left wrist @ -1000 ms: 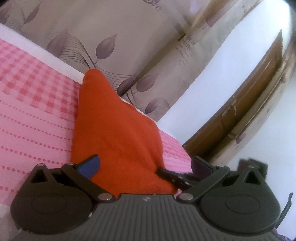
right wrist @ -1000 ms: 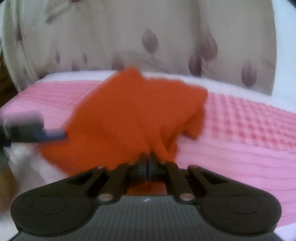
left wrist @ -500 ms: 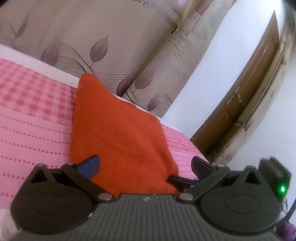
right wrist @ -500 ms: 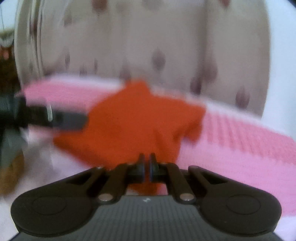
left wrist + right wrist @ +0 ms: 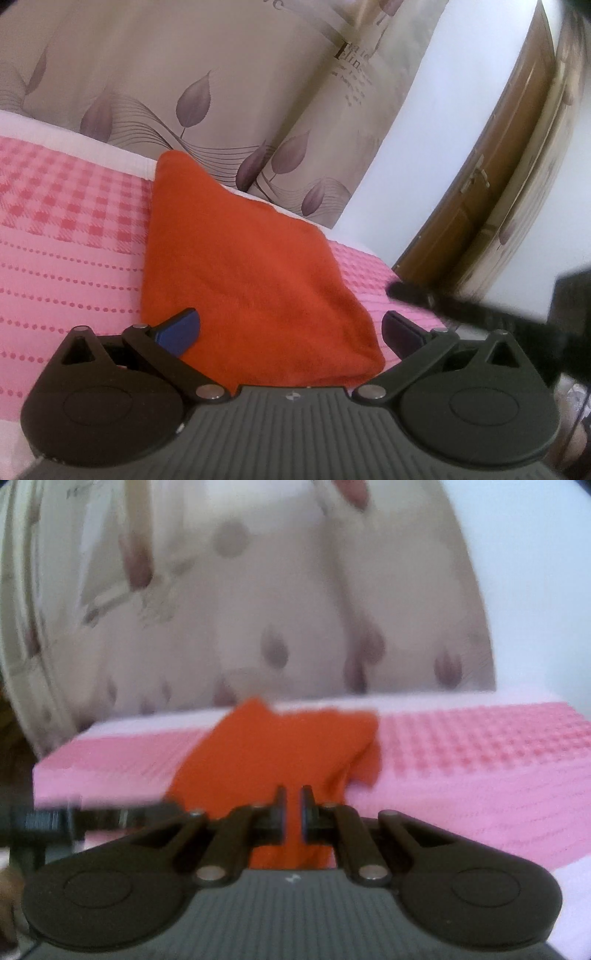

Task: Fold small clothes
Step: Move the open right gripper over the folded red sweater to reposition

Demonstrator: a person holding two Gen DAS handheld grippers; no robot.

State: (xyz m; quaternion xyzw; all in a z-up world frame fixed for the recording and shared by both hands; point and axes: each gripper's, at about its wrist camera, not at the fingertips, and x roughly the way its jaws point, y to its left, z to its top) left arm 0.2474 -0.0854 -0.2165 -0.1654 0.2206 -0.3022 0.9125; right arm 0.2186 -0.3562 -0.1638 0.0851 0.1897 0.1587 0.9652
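Note:
An orange garment lies folded flat on the pink bed cover, reaching to the bed's far edge. My left gripper is open, its blue-padded fingers spread either side of the garment's near corner, holding nothing. In the right wrist view, which is blurred, the garment lies ahead with one flap hanging to the right. My right gripper has its jaws a narrow gap apart just in front of the garment's near edge, with orange cloth showing through the gap. The right gripper's finger also shows in the left wrist view.
A leaf-patterned curtain hangs behind the bed. A white wall and a brown wooden door stand to the right. The left gripper's dark body reaches in at the left of the right wrist view.
My right gripper has drawn back and up from the garment and its jaws have parted slightly, letting the cloth drop flat. My left gripper stayed open and shifted a little.

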